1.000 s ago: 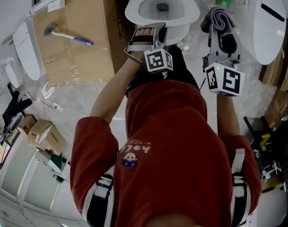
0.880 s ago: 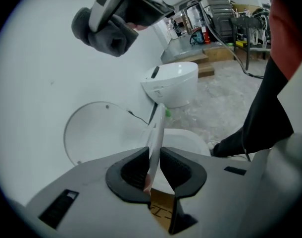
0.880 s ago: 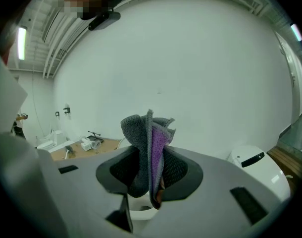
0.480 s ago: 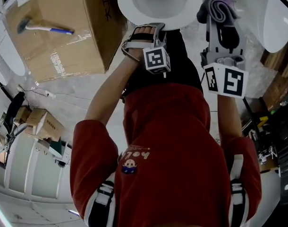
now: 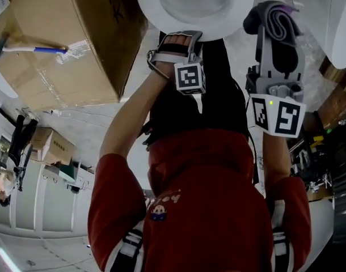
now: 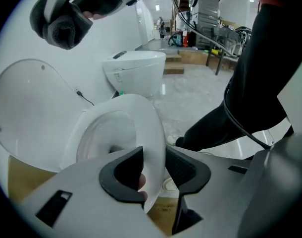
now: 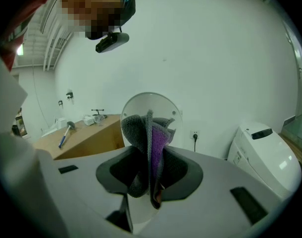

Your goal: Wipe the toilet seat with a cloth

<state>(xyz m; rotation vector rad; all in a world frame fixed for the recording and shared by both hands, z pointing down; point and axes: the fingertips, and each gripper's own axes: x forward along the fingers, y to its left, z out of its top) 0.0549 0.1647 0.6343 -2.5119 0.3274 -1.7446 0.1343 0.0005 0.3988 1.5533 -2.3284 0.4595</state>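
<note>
The white toilet seat [image 5: 193,10] shows at the top of the head view, with its lid [image 6: 27,108] standing up behind it. My left gripper [image 5: 178,38] is at the seat's front rim. In the left gripper view the seat's edge [image 6: 148,128] stands between the jaws of this gripper [image 6: 153,155], which are opening, with a gap on the left side. To the right of the bowl and held up in the air, my right gripper [image 5: 278,35] is shut on a folded grey and purple cloth [image 5: 275,16]. The cloth [image 7: 151,138] hangs between its pads.
A large cardboard box [image 5: 59,38] stands left of the toilet with a blue-handled brush [image 5: 31,49] on top. A second white toilet [image 5: 337,16] is at the right. Small cartons [image 5: 54,146] lie on the floor at the left. The person's legs stand close to the bowl.
The head view has tipped, so the toilet and box slid toward the frame's top and left. Both grippers keep their places by the seat; the cloth stays in the right one.
</note>
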